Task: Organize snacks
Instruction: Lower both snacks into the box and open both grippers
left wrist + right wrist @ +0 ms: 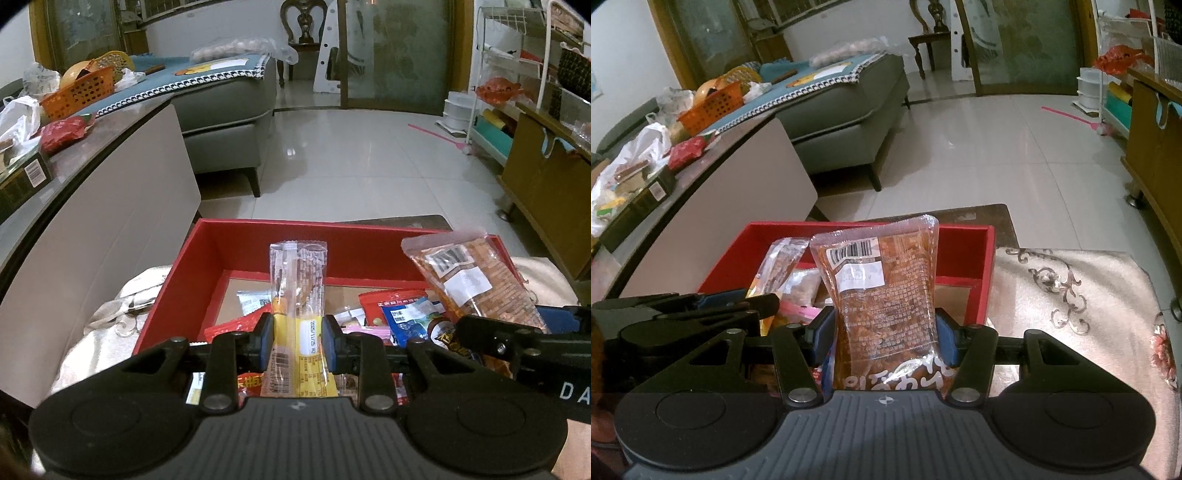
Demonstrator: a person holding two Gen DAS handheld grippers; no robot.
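Note:
A red box (295,236) (964,254) sits on a cloth-covered table and holds several snack packets (402,314). My left gripper (297,341) is shut on a long clear-and-yellow snack stick packet (298,291), held upright over the box's near side. My right gripper (884,332) is shut on a clear brown snack bag (882,295) with a barcode label, held upright over the box. The brown bag (469,277) and right gripper also show at the right of the left wrist view. The stick packet (779,266) shows left of the bag in the right wrist view.
A patterned beige cloth (1071,295) covers the table right of the box. A long grey counter (110,206) with an orange basket (79,92), bags and boxes runs along the left. A grey sofa (225,110) stands behind, with tiled floor (351,158) and a wooden cabinet (546,184) at right.

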